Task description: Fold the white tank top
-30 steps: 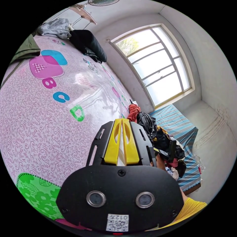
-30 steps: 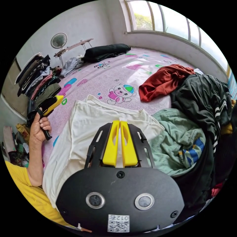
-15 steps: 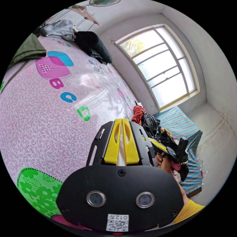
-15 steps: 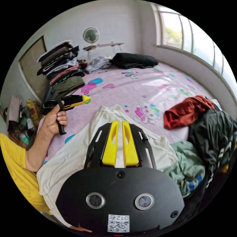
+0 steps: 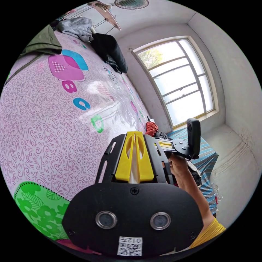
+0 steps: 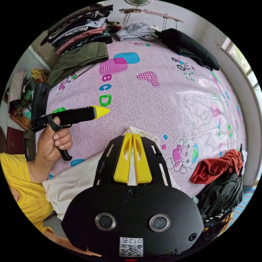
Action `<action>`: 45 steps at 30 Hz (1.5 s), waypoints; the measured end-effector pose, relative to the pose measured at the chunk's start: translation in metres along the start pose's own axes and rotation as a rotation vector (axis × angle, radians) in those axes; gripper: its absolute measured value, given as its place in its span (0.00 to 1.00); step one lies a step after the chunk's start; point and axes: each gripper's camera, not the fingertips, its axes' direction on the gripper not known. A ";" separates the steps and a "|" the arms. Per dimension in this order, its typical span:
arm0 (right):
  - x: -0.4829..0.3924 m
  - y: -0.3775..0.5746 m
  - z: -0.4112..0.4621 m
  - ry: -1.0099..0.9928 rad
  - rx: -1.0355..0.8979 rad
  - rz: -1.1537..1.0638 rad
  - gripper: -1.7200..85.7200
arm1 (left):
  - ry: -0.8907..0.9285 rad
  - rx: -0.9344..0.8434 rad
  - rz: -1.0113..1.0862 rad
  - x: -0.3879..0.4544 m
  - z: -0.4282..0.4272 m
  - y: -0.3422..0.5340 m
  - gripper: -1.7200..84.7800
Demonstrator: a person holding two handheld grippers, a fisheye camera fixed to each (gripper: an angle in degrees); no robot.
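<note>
Left gripper (image 5: 134, 134): your yellow jaws were pressed together, with a sliver of white cloth visible in the slit between them; it hung above the pink swirl-patterned bed sheet (image 5: 46, 128). In the right gripper view the same tool (image 6: 101, 111) sat in your left hand (image 6: 53, 142), tips closed to a point above the sheet.

Right gripper (image 6: 133, 135): jaws closed on the white cotton tank top (image 6: 75, 181), whose fabric showed between them. In the left gripper view this tool (image 5: 163, 144) was raised in your right hand (image 5: 176, 167), beside the left one.

White tank top: held at the near edge of the bed, draped below the right gripper toward your yellow sleeve (image 6: 26, 196).

Other items on the bed:
- crumpled red garment (image 6: 218, 167), at the window side;
- black garment with white stripes (image 6: 222, 198), touching the red one;
- stack of folded clothes (image 6: 79, 24), far corner;
- long black bundle (image 6: 188, 47), far edge;
- grey crumpled garment (image 6: 136, 28), beside the bundle.
</note>
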 end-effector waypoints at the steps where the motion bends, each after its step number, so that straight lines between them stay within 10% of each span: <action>1: 0.009 0.005 -0.007 -0.017 0.035 0.050 0.03 | 0.004 0.004 -0.005 -0.001 0.001 0.002 0.02; 8: 0.104 0.072 -0.012 -0.370 0.332 0.572 0.03 | 0.003 -0.001 0.000 0.003 0.017 0.010 0.02; 45: 0.127 0.262 -0.094 -0.156 0.321 0.821 0.05 | -0.332 -0.441 0.347 0.132 0.232 0.021 0.03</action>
